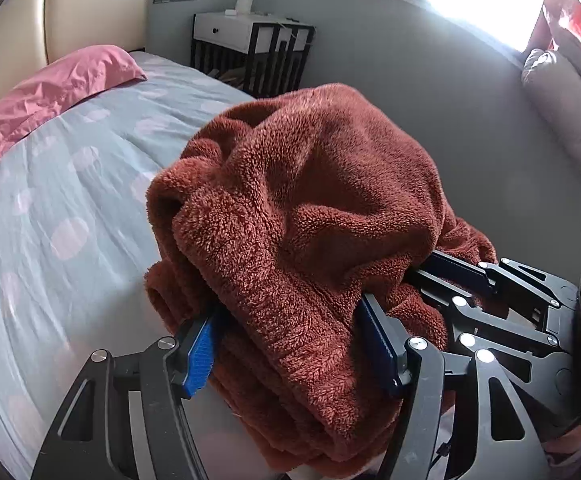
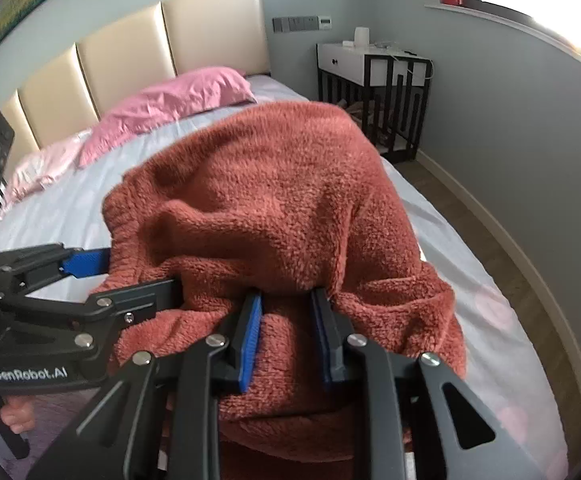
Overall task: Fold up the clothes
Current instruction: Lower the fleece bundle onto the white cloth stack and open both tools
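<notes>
A rust-red fleece garment (image 1: 310, 184) is bunched into a thick bundle and held up over the bed. In the left wrist view my left gripper (image 1: 286, 312) is shut on a wide fold of it, with blue pads (image 1: 198, 360) pressing each side. My right gripper (image 1: 442, 276) holds the same bundle just to the right. In the right wrist view the garment (image 2: 258, 200) drapes over my right gripper (image 2: 286, 296), which is shut on a narrower fold. My left gripper (image 2: 142, 270) comes in from the left, its fingertips buried in the fleece.
Below lies a bed with a grey-blue dotted sheet (image 1: 70, 208) (image 2: 62, 216), a pink pillow (image 1: 50, 96) (image 2: 170, 100) and a cream headboard (image 2: 210, 28). A black-and-white nightstand (image 2: 374, 76) stands by the wall. Wooden floor (image 2: 490, 248) runs along the bed's right side. A person's fingers (image 2: 16, 416) show at the lower left.
</notes>
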A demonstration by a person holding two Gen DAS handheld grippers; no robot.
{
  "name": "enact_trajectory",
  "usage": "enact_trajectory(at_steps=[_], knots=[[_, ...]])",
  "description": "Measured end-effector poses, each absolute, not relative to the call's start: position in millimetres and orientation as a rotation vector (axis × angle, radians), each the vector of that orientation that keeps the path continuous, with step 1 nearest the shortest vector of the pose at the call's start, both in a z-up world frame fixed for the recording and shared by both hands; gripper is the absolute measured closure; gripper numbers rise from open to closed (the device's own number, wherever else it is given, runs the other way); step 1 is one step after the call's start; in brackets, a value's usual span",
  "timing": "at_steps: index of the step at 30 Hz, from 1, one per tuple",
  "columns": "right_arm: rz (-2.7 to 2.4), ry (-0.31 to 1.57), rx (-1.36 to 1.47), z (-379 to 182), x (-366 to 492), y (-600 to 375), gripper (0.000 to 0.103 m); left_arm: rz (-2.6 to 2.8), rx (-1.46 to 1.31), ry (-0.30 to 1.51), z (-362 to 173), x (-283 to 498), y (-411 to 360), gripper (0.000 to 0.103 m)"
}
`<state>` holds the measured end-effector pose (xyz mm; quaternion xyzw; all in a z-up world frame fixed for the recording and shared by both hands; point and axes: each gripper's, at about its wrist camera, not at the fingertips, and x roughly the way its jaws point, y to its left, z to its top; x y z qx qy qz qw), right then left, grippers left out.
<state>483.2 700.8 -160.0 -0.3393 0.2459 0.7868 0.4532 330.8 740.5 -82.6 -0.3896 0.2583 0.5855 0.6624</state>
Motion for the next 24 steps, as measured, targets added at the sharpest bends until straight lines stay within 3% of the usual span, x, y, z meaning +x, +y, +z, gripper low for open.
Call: enact_trajectory(at_steps=[12, 22, 24], knots=[[1.889, 0.632, -0.879, -157.3, 478.9, 696.2, 0.080, 1.300, -0.882, 0.554, -77.2, 326.1, 732.1, 0.036], [1.801, 0.600, -0.849, -106.5, 486.7, 663.8, 0.078, 1.302, -0.788, 0.511, -10.8, 333.3, 683.4, 0.036], [1.804, 0.593, -0.800, -84.8, 494.7, 647.9, 0.078, 1.330, -0.730, 0.505, 8.6, 336.3, 666.0, 0.031]])
